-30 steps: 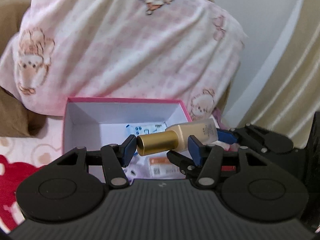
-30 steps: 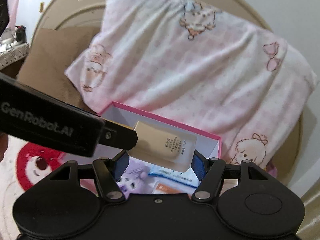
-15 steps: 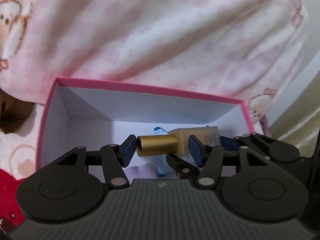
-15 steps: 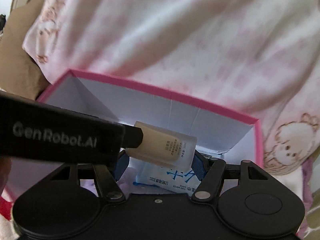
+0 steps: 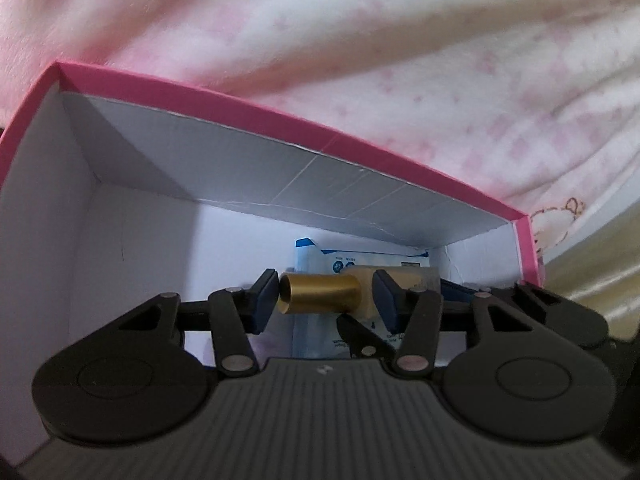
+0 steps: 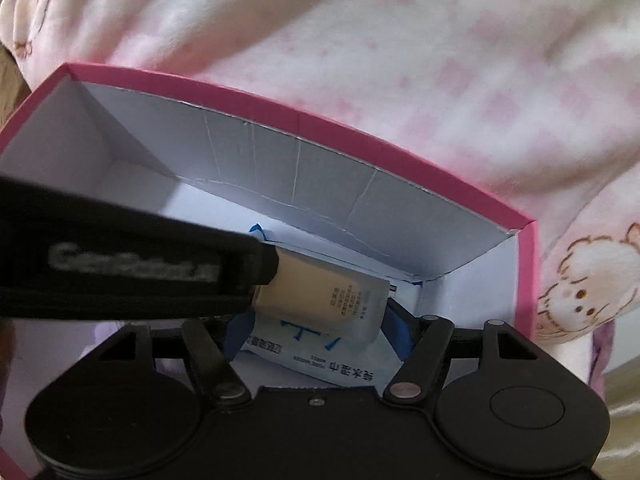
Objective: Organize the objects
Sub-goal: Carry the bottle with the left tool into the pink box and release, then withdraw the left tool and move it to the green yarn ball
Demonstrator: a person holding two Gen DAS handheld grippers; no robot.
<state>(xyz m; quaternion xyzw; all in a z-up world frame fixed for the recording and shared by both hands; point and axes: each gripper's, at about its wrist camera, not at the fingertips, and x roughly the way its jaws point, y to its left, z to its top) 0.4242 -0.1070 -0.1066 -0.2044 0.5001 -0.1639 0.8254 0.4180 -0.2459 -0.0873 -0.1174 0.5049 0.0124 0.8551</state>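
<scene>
Left wrist view first: the left gripper [image 5: 325, 295] sits low inside the pink box [image 5: 248, 108], its blue pads closed end to end on the bottle [image 5: 320, 293], one pad on the tip of the gold cap, the other against the beige shoulder. The bottle lies crosswise, level, close above a blue-and-white packet [image 5: 320, 258] on the box floor; whether it touches the packet I cannot tell. Beyond it, the right gripper's fingers [image 5: 452, 290] show at the bottle's far end, near the box's right wall.

Right wrist view now: the right gripper [image 6: 316, 326] stands part open around the bottle's [image 6: 332, 300] beige body, and I cannot tell whether its pads touch it. The packet [image 6: 320, 356] lies underneath, in the box's [image 6: 360, 140] far right corner. Left gripper's black arm [image 6: 120, 268] crosses from the left. Behind the box's far wall, a pink blanket [image 6: 400, 40] with cartoon animals.
</scene>
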